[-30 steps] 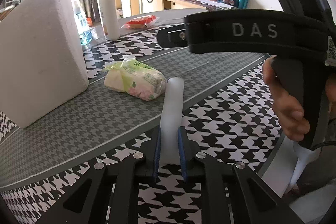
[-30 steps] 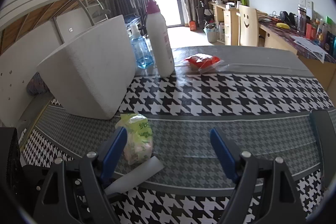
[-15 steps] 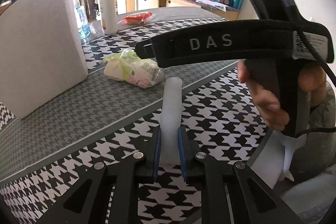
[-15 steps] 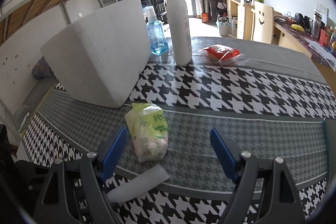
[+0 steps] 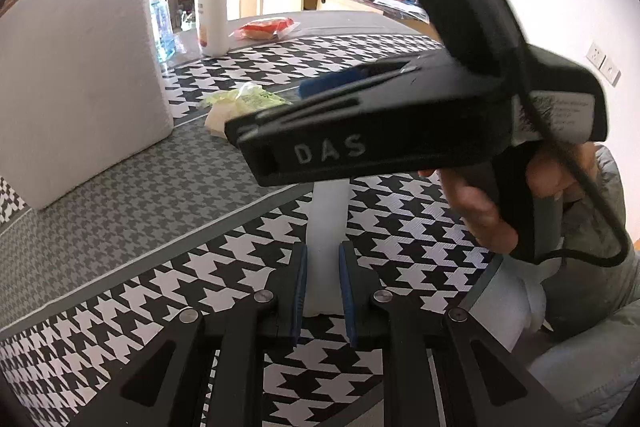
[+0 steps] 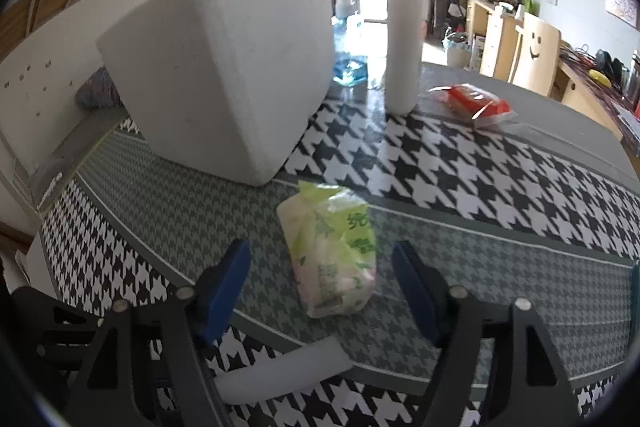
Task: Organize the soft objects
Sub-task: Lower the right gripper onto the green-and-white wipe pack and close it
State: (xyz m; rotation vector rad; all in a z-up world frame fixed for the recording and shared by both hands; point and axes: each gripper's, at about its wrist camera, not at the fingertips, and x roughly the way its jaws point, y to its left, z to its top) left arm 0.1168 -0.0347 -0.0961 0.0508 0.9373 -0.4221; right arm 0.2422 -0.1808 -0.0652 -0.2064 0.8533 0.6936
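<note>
Nearest you, your left hand-held gripper stayed clamped on the white foam roll. Beyond it, your right hand-held gripper had just narrowed, straddling without touching the green tissue pack on the bench; the grasp was probably imminent.

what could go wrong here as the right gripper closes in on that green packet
The right gripper has just been narrowing its jaws around the green packet, pads not yet touching. The crinkly wrapper may slip or squash if only its edge is pinched. The foam tube held by the left gripper juts beneath the right gripper and could get bumped. The white foam box stands close behind.
</note>
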